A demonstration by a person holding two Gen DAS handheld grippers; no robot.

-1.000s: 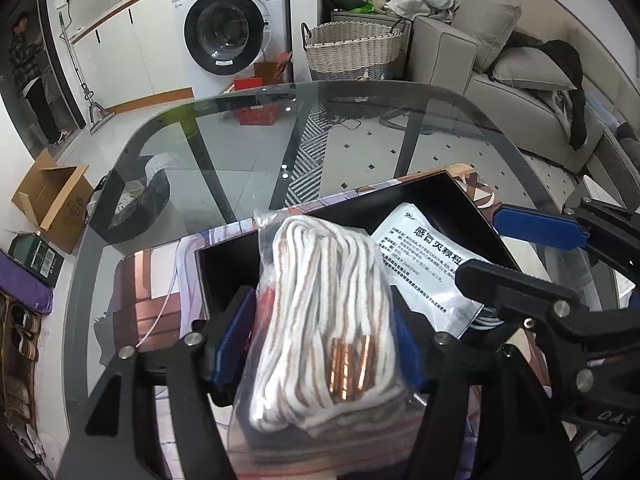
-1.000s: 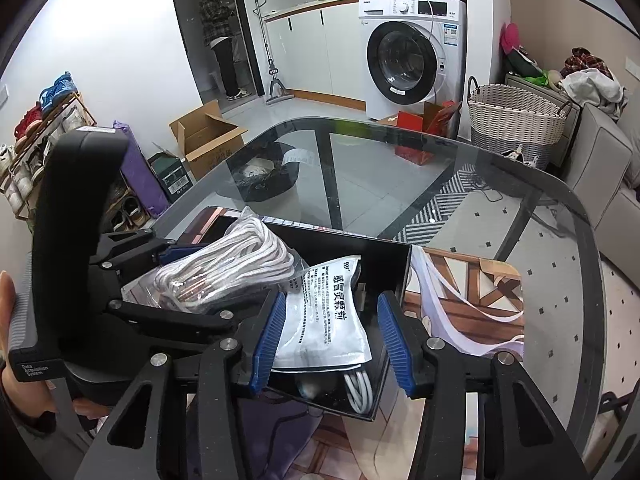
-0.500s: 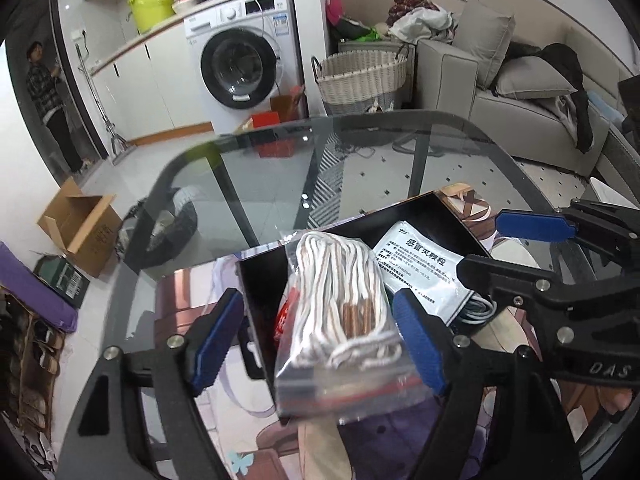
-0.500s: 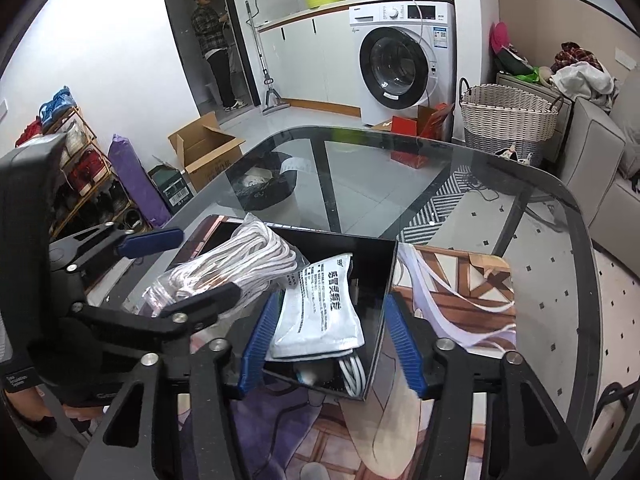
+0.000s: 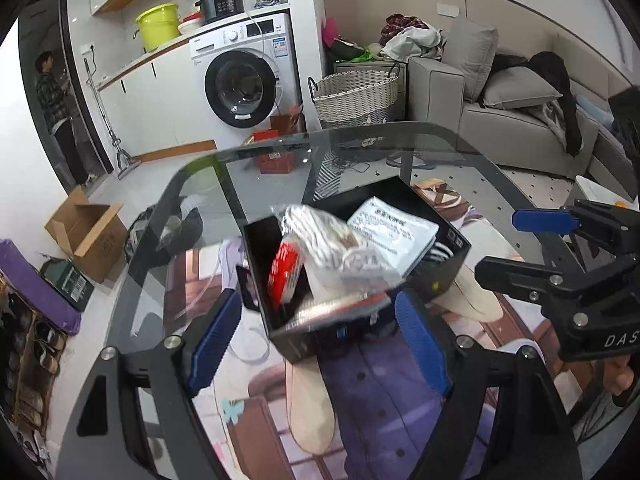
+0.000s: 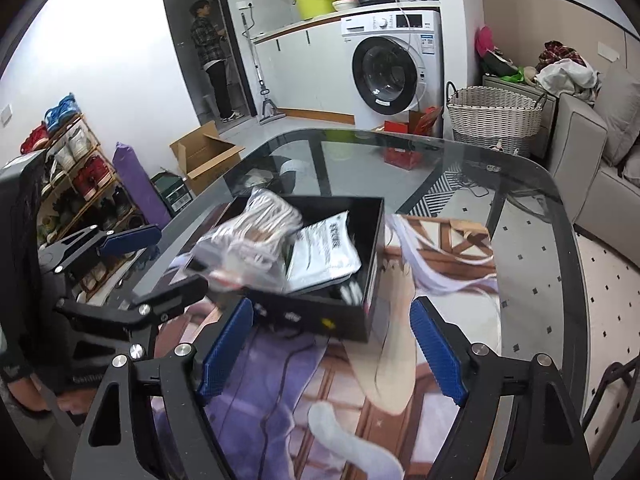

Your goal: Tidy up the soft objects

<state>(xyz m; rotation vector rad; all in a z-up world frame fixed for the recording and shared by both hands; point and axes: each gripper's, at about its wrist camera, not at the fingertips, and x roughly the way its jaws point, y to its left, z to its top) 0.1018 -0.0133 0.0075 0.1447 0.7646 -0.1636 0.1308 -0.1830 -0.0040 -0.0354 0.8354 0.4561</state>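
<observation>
Left wrist view gives me my left gripper [image 5: 318, 332] spread with nothing between its pads, and my right gripper [image 6: 332, 346] opening, equally bare, over a printed mat [image 6: 340, 408] on the glass table [image 6: 532, 184]. Just past both, the black box [image 5: 448, 276] holds a blurred bag of white cord [image 5: 336, 248] and a white packet [image 5: 394, 228]. Farther off I see a wicker basket [image 5: 356, 98], a washing machine [image 5: 246, 76] and a grey sofa [image 5: 516, 120].
</observation>
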